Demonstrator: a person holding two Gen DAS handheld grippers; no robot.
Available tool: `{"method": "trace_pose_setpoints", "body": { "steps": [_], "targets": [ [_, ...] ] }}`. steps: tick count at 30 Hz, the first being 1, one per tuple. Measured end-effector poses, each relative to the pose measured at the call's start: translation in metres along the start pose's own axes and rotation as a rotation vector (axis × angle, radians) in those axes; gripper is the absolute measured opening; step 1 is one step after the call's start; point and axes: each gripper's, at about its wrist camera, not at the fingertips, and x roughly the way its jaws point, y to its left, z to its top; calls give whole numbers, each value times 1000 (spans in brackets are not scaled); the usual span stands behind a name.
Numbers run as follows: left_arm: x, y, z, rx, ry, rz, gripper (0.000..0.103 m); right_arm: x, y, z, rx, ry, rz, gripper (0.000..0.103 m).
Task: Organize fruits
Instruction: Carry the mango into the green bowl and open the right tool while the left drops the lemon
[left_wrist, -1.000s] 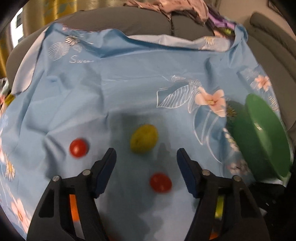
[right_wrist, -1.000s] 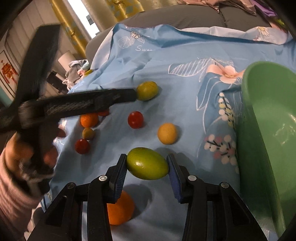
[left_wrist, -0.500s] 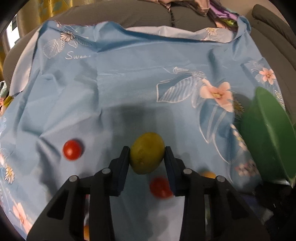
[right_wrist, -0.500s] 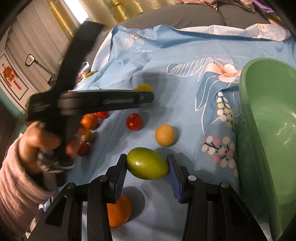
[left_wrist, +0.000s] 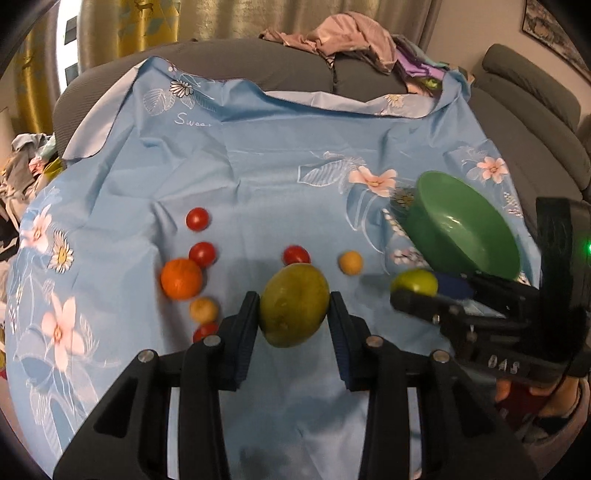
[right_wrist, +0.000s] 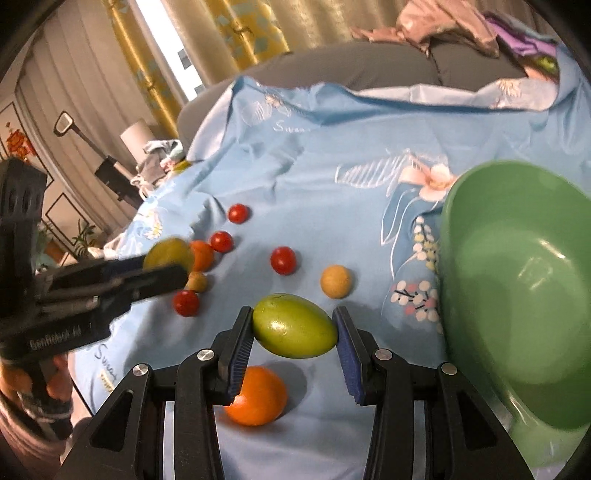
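Note:
My left gripper (left_wrist: 293, 312) is shut on a yellow-green oval fruit (left_wrist: 293, 306) and holds it above the blue flowered cloth (left_wrist: 258, 177). In the right wrist view my right gripper (right_wrist: 293, 319) is shut on a green oval fruit (right_wrist: 295, 325), also off the cloth. The empty green bowl (left_wrist: 465, 236) sits tilted at the right, close to the right gripper, and its wall (right_wrist: 517, 295) fills that view's right side. Loose on the cloth are an orange (left_wrist: 181, 278), several cherry tomatoes (left_wrist: 202, 254) and small yellow balls (left_wrist: 350, 263).
A second orange (right_wrist: 256, 395) lies under my right gripper's fingers. A grey sofa (left_wrist: 258, 70) with a heap of clothes (left_wrist: 340, 37) backs the cloth. More clutter lies off the cloth's left edge. A person's hand holds each gripper.
My left gripper shut on the yellow-green fruit, then lifted it and drew back, so more of the cloth shows. My right gripper rose a little, still holding the green fruit.

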Motion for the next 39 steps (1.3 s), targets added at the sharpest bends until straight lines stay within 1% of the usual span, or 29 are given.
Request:
{"method": "trace_pose_setpoints", "body": {
  "steps": [4, 8, 14, 18, 21, 24, 26, 31, 39],
  "targets": [
    [-20, -6, -11, -17, -22, -16, 37, -21, 3, -4, -5, -38, -27, 45],
    [-34, -17, -16, -5, -41, -18, 37, -44, 0, -8, 3, -83, -60, 45],
    [-36, -43, -13, 45, -51, -50, 37, -70, -17, -7, 25, -144, -134, 45],
    [-27, -66, -2, 88, -48, -79, 37, -83, -34, -7, 50, -173, -182, 45],
    [-19, -86, 8, 128, -61, -95, 37, -90, -47, -9, 72, -190, -219, 45],
    [-7, -108, 21, 171, -72, -128, 37, -97, -61, -11, 94, -202, -248, 45],
    [4, -123, 28, 195, -67, -147, 37, -100, -73, -13, 113, -204, -281, 45],
    [31, -154, 40, 247, -50, -184, 37, -102, -94, -19, 146, -191, -325, 45],
    [70, -171, 42, 266, 18, -170, 38, -95, -110, -26, 161, -152, -355, 45]
  ]
}}
